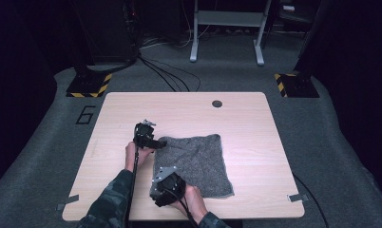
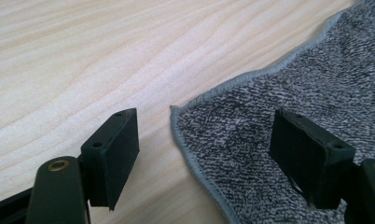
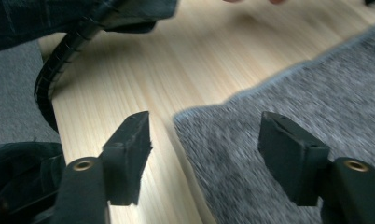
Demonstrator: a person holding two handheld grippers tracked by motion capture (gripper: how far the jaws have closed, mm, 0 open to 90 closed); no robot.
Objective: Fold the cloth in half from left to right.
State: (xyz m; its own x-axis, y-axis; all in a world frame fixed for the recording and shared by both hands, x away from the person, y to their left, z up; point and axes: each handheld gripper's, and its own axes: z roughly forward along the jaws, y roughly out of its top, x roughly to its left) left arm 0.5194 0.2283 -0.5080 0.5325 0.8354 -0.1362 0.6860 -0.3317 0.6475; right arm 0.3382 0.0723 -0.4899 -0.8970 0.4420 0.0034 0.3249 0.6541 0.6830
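A grey towel [image 1: 198, 164] lies flat on the pale wooden tabletop [image 1: 246, 118], right of centre toward the near edge. The left gripper [image 1: 157, 142] sits at its far-left corner, the right gripper [image 1: 161, 176] at its near-left corner; both pairs of jaws stand open astride the hem, gripping nothing. A dark cable hole [image 1: 217, 103] marks the tabletop's far side. Grey carpet [image 1: 322, 128], a metal frame [image 1: 227, 28] and striped stand bases [image 1: 90, 85] surround it.
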